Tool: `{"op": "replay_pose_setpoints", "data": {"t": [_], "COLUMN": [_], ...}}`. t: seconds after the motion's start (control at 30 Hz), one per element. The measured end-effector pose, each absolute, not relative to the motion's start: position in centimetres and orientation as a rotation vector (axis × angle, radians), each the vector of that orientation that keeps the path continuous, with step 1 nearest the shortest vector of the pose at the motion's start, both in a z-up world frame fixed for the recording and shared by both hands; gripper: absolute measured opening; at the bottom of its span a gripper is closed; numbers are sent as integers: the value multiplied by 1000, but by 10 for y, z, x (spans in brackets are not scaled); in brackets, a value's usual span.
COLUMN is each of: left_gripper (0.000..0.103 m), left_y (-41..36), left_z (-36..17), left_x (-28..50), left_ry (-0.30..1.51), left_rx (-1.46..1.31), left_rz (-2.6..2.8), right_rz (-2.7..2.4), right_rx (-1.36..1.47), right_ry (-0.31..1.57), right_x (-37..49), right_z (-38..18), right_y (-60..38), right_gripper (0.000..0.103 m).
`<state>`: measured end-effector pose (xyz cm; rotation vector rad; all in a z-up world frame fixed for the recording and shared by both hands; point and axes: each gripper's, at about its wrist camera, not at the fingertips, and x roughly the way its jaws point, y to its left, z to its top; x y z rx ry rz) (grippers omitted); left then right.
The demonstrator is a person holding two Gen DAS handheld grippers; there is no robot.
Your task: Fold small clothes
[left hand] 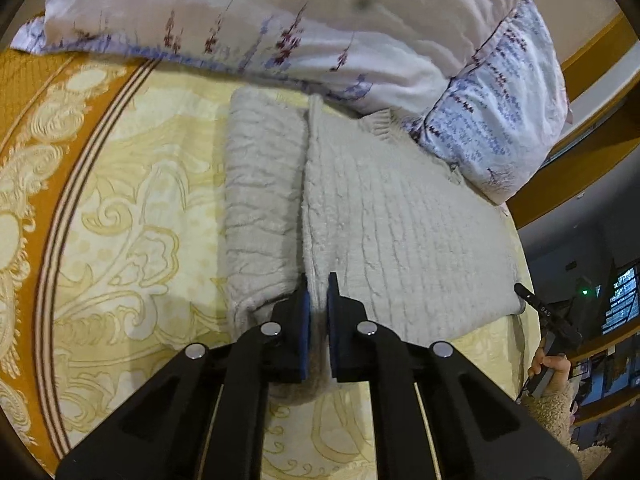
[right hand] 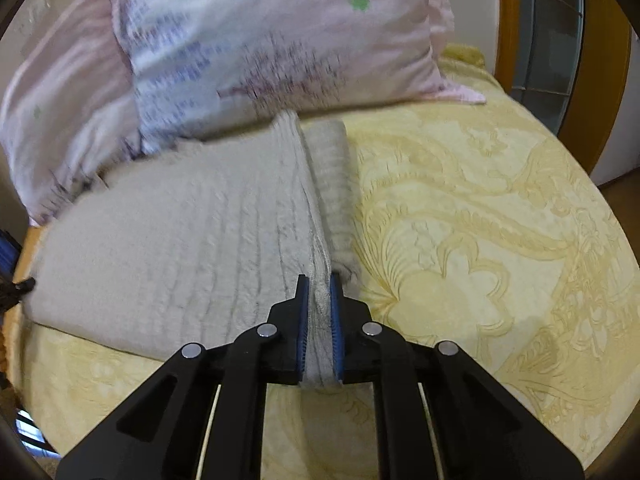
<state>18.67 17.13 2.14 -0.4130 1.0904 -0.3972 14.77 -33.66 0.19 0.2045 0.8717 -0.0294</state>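
Grey garment (left hand: 384, 216): thick fuzzy knit, ribbed, matt. Bedspread (left hand: 132, 208): yellow woven cloth, raised scroll pattern, faint sheen; pillow (left hand: 280, 20): smooth, slightly glossy printed fabric. Left gripper (left hand: 317, 300) and right gripper (right hand: 319, 300): matt black plastic, shiny metal pins, ridged blue pads; bed frame (left hand: 592, 48) of glossy wood.

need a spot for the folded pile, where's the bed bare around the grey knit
Bare yellow bedspread lies right of the grey knit in the right wrist view, and in a strip along its near edge. Left of it, the bedspread is free out to the orange border. The far end is crowded by the floral pillows.
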Motion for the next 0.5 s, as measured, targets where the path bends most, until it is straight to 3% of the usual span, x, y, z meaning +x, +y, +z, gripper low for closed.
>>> {"op": "replay_pose_setpoints", "data": {"t": [0.1, 0.13, 0.17, 0.3, 0.37, 0.5], "left_gripper": [15, 19, 29, 59, 70, 78], "left_y": [169, 169, 170, 177, 185, 203], "left_z": [22, 24, 25, 38, 46, 51], "left_x": [185, 184, 184, 182, 183, 195], "left_ry": [1082, 1081, 1080, 1048, 1009, 969], "left_rx": [-407, -409, -419, -474, -515, -582], "left_rz": [-391, -396, -404, -426, -424, -366], "right_rz": [-53, -57, -57, -7, 75, 207], "right_rx": [184, 176, 169, 137, 125, 72], "right_ry": [860, 849, 840, 788, 784, 819], "right_x": [147, 147, 147, 152, 161, 185], "right_z": [8, 12, 16, 35, 40, 37], "right_y": [-331, -328, -326, -304, -282, -230], "right_gripper": [22, 32, 39, 43, 52, 53]}}
